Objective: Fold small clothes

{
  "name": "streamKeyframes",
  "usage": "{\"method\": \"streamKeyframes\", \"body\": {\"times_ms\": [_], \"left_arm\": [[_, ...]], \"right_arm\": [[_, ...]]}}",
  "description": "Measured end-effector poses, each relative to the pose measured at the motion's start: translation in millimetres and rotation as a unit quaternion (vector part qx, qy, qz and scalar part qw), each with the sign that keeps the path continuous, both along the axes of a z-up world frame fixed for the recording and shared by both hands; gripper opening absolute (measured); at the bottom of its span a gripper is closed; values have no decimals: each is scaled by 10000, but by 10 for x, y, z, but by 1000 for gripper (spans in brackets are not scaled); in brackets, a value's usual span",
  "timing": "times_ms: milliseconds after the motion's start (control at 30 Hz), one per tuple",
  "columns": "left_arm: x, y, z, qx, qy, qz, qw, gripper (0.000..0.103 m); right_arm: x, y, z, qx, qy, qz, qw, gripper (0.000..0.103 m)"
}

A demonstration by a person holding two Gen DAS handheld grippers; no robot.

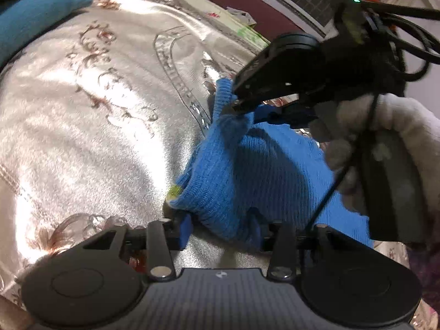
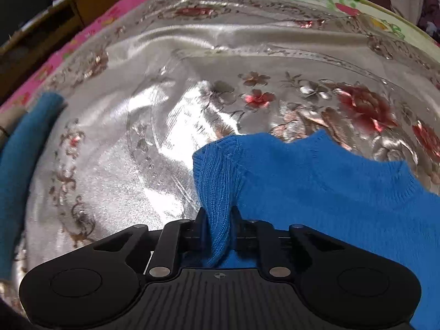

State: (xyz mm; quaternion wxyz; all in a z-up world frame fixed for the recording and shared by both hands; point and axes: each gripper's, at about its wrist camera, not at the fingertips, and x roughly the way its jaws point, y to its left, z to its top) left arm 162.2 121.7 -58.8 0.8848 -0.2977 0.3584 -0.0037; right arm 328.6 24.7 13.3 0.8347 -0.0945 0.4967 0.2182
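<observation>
Shiny floral bedspread (image 2: 170, 126) covers a bed and carries the work; on it the blue knit (image 1: 247, 170) is bunched and partly lifted, the right claw (image 2: 218, 220) clamped on a ribbed fold (image 2: 217, 187) and the left claw (image 1: 222, 227) closed around its near edge, probably so the two can stretch the piece flat before a fold. What garment it is I cannot tell; its right part runs out of view, the hand (image 1: 365, 148) and claw body hide its middle, and a teal cloth (image 2: 24, 165) at the left is cut off.
</observation>
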Motion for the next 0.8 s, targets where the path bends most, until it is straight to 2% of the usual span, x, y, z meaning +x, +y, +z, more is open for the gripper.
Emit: {"method": "streamKeyframes", "body": {"times_ms": [100, 267, 400, 600, 700, 800], "left_arm": [[10, -27, 17, 61, -64, -61, 9999, 24], [-13, -153, 214, 240, -364, -257, 9987, 20], [4, -453, 465, 319, -679, -671, 9949, 20], [119, -1000, 766, 445, -1128, -1473, 9816, 20], [183, -1309, 792, 540, -1167, -1843, 9744, 20], [288, -1620, 726, 651, -1068, -2166, 9682, 20]], "right_arm": [[-28, -168, 97, 253, -11, -96, 9996, 13], [-71, -513, 297, 673, -76, -245, 9974, 12], [-122, -945, 527, 1059, -205, -478, 9930, 12], [-156, -1829, 798, 1539, -444, -1067, 9813, 12], [-135, -2284, 777, 1675, -471, -1410, 9746, 12], [-98, -2671, 630, 1727, -371, -1741, 9688, 12]]}}
